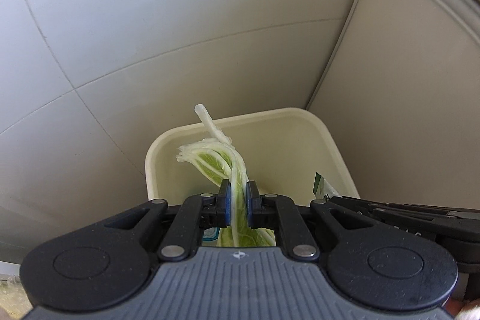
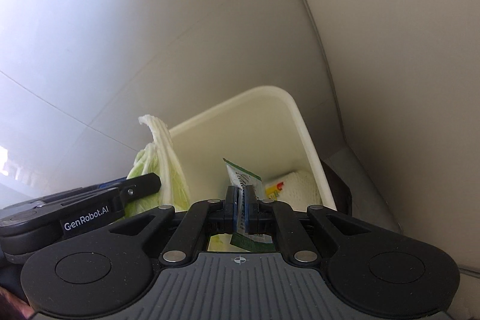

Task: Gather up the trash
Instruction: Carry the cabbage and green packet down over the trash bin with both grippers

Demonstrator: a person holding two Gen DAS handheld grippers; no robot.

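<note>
The left gripper [image 1: 239,204] is clenched on a bunch of cabbage leaves [image 1: 222,158]: the blue pads press the pale stems from both sides, the white stalk ends curl up and forward past the fingertips, and green leaf hangs down behind the jaws, where the gripper body cuts it off. The leaves are held over the open top of a cream bin [image 1: 315,122], which stands on a grey tiled floor [image 1: 120,35] in the corner beside a pale cabinet panel [image 1: 405,80]. The right gripper [image 2: 240,206] is likewise closed tight, on a green-and-white wrapper [image 2: 241,174]; the wrapper's top edge stands up past the fingertips and its lower end shows below the pads, over the same bin [image 2: 303,122]. In the right wrist view the left gripper comes in from the left edge with its cabbage [image 2: 168,158] at the bin's near left rim; in the left wrist view the right gripper enters from the right, only its side linkage and a corner of the wrapper [image 1: 322,185] showing. Inside the bin lies something white with a yellow and red label [image 2: 295,185], partly hidden by the rim and too unclear to name. The bin's floor and near wall are hidden behind both grippers. A small blue-edged scrap below the left pads cannot be made out.
</note>
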